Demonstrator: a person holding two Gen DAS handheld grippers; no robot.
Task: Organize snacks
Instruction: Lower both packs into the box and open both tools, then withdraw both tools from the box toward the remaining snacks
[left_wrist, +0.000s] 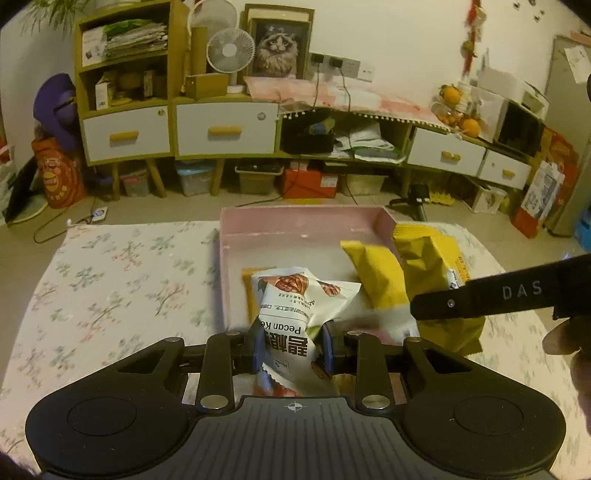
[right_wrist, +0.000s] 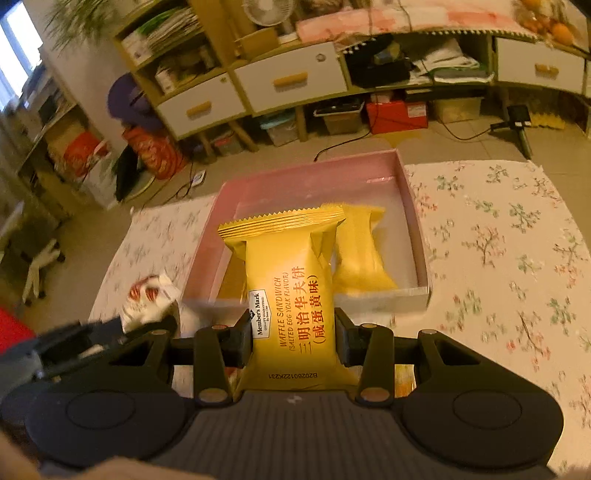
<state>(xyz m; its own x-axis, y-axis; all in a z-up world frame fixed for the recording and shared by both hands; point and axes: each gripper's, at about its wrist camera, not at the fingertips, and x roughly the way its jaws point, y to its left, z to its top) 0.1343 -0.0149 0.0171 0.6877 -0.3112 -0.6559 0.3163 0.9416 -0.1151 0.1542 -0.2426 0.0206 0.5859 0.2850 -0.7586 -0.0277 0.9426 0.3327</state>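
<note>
The left gripper pinched a white pecan packet between its blue pads, gripped near the packet's lower half so that the printed face stood up toward the camera and the top corner leaned toward twelve o'clock. The right gripper was likewise clamped on a yellow waffle sandwich packet, held by its sides around mid-length, crimped end pointing away at twelve o'clock, probably so it could be lowered flat into the container. Both packets hung over the near edge of a pink tray that sat on a floral cloth covering the bench, which suggested the tray was where the snacks were being gathered. Inside the tray, at about one o'clock from the right gripper, another yellow packet already lay against the right-hand wall; a further yellow wrapper edge showed under the pecan packet in the left view, though blur made it hard to say whether that was a separate item. In the left view the right gripper's black finger crossed in at three o'clock, the two tools close beside each other. Beyond the bench, at twelve o'clock, stood a low cabinet with white drawers.
</note>
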